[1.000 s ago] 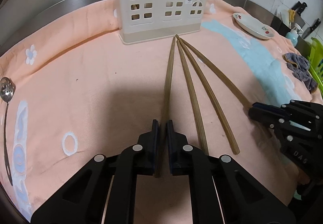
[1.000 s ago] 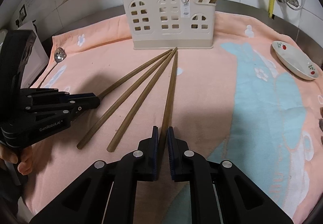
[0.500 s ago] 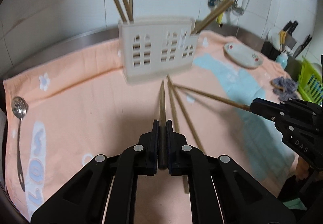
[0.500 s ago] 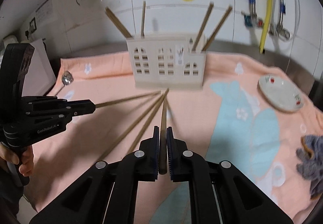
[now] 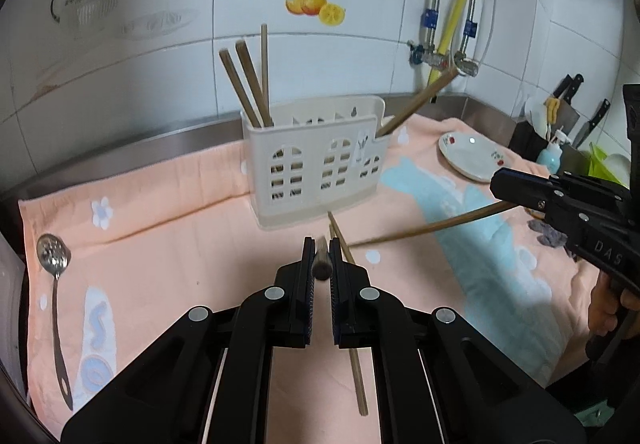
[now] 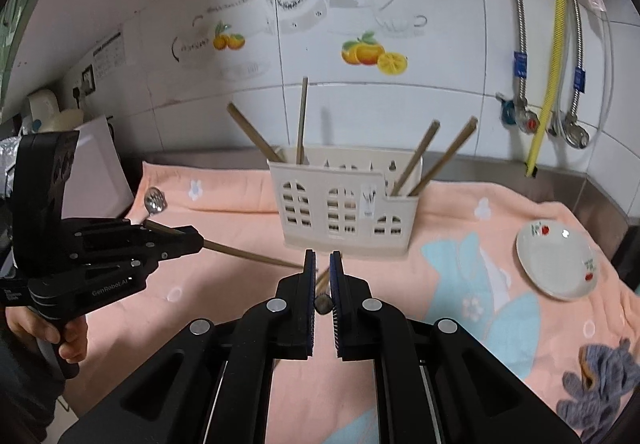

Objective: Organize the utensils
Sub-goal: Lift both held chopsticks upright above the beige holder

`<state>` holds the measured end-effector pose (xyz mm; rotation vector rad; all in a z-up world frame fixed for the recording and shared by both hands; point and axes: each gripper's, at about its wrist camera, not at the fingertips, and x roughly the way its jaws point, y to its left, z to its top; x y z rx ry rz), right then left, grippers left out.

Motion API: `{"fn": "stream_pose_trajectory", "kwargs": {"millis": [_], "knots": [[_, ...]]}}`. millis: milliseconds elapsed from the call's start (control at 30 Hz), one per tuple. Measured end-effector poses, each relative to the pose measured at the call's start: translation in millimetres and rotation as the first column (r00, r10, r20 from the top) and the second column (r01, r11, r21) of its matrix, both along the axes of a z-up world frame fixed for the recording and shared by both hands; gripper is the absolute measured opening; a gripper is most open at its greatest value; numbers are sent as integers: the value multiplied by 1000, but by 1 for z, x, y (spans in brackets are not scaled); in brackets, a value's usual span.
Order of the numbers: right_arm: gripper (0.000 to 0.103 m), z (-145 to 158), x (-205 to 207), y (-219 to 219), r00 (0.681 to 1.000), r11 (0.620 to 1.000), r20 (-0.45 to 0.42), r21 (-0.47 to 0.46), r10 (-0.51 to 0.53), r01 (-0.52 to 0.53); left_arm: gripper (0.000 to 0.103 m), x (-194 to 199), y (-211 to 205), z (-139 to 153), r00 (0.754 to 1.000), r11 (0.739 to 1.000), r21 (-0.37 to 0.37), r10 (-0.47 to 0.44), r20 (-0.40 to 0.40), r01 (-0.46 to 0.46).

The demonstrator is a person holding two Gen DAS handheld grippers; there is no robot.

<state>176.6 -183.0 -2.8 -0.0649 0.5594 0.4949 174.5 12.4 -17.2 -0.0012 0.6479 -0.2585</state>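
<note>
A: Delta vs a second ago? 
B: Both chopsticks were flat on the towel (image 5: 168, 244); now lifted. Left claw (image 5: 321, 258) clamped on one chopstick (image 5: 321, 264), right claw (image 6: 322, 272) on another (image 6: 322, 302), both short of the holder (image 5: 316, 168). 
A: View-specific? 
B: Left view: one chopstick left on the towel (image 5: 354, 360). Right view: grey rag (image 6: 600, 384).
</note>
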Motion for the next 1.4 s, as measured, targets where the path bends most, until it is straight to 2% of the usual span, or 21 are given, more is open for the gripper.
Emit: {"fn": "stream_pose_trajectory", "kwargs": {"millis": [433, 633, 800, 1000, 1167, 1400], "knots": [[7, 64, 41, -12, 998, 998, 7, 1, 62, -62, 5, 22, -6, 55, 997, 999, 11, -36, 72, 35], [7, 100, 58, -11, 996, 998, 66, -17, 61, -60, 5, 34, -15, 97, 989, 998, 29, -52, 140, 49], [7, 128, 72, -12, 991, 998, 118, 9, 55, -57, 5, 46, -20, 130, 978, 998, 46, -50, 203, 42], [7, 160, 92, -9, 980, 999, 197, 28, 37, -43, 5, 65, -21, 166, 959, 998, 68, -23, 282, 3], [7, 166, 120, -8, 976, 998, 217, 60, -5, -9, 5, 87, -16, 172, 956, 998, 57, 10, 295, -28], [7, 146, 154, -4, 980, 997, 196, 70, -44, 31, 5, 114, -6, 146, 968, 998, 34, 40, 247, -50]]}}
